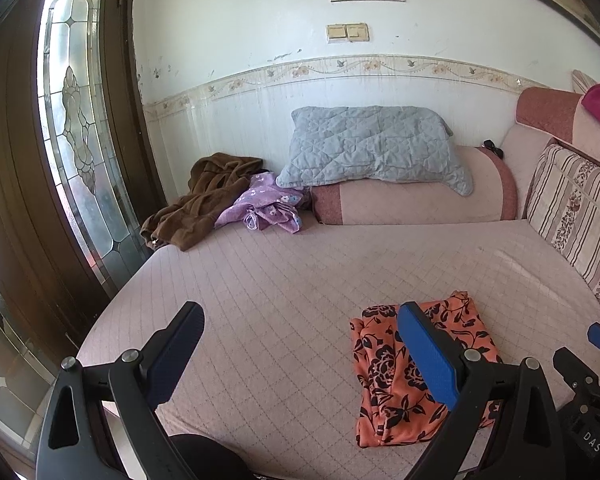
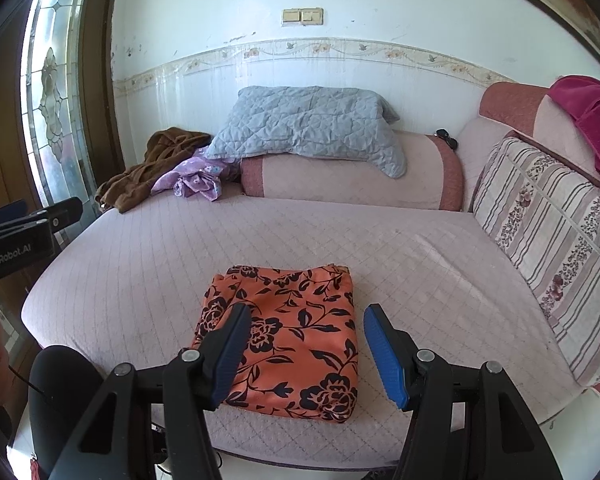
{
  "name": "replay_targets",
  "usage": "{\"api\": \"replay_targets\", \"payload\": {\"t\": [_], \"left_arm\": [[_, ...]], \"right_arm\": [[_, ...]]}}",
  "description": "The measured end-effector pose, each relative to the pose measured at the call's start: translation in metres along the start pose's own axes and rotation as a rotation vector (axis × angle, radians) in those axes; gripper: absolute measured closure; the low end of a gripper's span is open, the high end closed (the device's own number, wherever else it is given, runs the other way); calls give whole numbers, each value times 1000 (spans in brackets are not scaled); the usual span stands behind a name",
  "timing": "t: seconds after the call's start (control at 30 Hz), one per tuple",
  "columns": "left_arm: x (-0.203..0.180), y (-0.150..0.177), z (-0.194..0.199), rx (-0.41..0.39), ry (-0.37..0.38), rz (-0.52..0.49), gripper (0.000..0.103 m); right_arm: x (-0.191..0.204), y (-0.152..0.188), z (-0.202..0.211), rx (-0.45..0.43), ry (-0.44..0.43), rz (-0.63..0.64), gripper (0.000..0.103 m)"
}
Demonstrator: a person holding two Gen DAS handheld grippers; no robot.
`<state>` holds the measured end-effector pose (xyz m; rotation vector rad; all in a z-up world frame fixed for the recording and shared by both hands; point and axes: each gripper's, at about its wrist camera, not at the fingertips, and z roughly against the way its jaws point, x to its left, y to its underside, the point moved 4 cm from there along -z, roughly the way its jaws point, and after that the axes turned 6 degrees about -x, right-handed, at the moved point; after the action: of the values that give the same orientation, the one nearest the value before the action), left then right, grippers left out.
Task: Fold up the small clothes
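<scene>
Fabric of the orange floral garment (image 2: 288, 336), folded at six o'clock on the sofa seat (image 2: 400, 248), looks thin, light and limp; pinch a corner. Left gripper (image 1: 300, 344) and right gripper (image 2: 308, 344) both gape, empty.

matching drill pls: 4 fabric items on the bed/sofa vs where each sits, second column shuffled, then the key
Items
1. orange floral garment
2. brown garment
3. grey quilted pillow
4. magenta cloth

Places
A. draped over the sofa back, far right
B. lying on top of the pink bolster
C. folded flat at the near edge of the mattress, in front of the grippers
D. crumpled at the far left corner beside the purple garment, near the door

Pairs: 1-C, 2-D, 3-B, 4-A
</scene>
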<state>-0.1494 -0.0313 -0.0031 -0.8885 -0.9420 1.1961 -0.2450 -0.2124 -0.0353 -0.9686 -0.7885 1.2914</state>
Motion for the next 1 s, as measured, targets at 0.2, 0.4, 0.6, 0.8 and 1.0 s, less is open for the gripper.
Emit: {"api": "replay_targets", "payload": {"t": [0.2,0.4,0.6,0.8,1.0], "left_arm": [[3,2,-4,4,2,11,6],[4,3,-9,6,11,14,6],[7,3,-16,9,13,23,6],[11,4,-28,20,0,27,6],[14,3,-35,30,-8,31,6]], "right_arm": [[2,0,-1,0,2,7,40],[6,-6,-5,0,5,28,40],[12,-16,-11,-6,-6,37,40],[23,-22,-22,-9,-21,62,40],[30,-27,-35,0,-43,68,40]]}}
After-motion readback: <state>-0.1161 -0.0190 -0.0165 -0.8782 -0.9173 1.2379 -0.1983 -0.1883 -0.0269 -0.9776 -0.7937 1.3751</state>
